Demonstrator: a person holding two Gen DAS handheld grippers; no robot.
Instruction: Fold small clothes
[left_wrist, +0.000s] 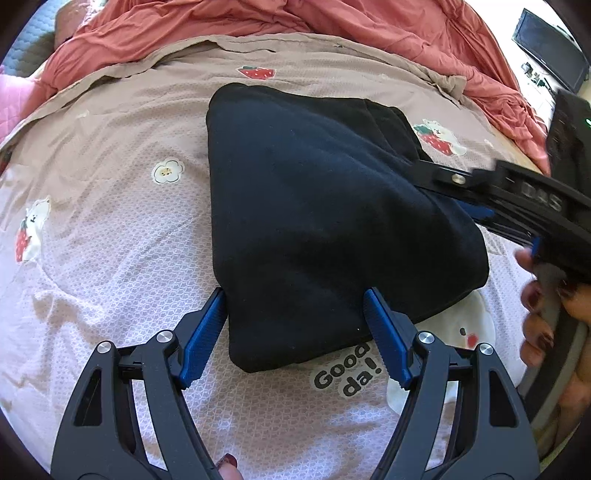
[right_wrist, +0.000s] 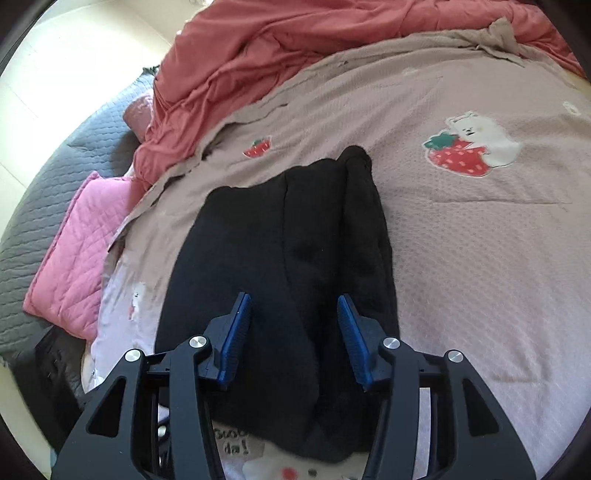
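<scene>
Black garment (left_wrist: 314, 221) sits mid-frame on the bed (left_wrist: 110, 221), already folded into a compact bundle; looks nearly done, maybe one last tidy. Left claw (left_wrist: 295, 332) is wide, straddling its near corner, gripping nothing. Right claw (right_wrist: 295, 332) is half-spread above it, empty.

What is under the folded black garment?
The black garment lies on a pink printed bedsheet. The sheet's "Good da" print runs partly beneath it; anything else underneath is covered.

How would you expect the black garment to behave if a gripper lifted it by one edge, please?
The black garment would probably droop and unfold: it is soft cloth in loose layers. It looks thick, so likely weighty. On the textured bedspread it would likely drag, not slide.
</scene>
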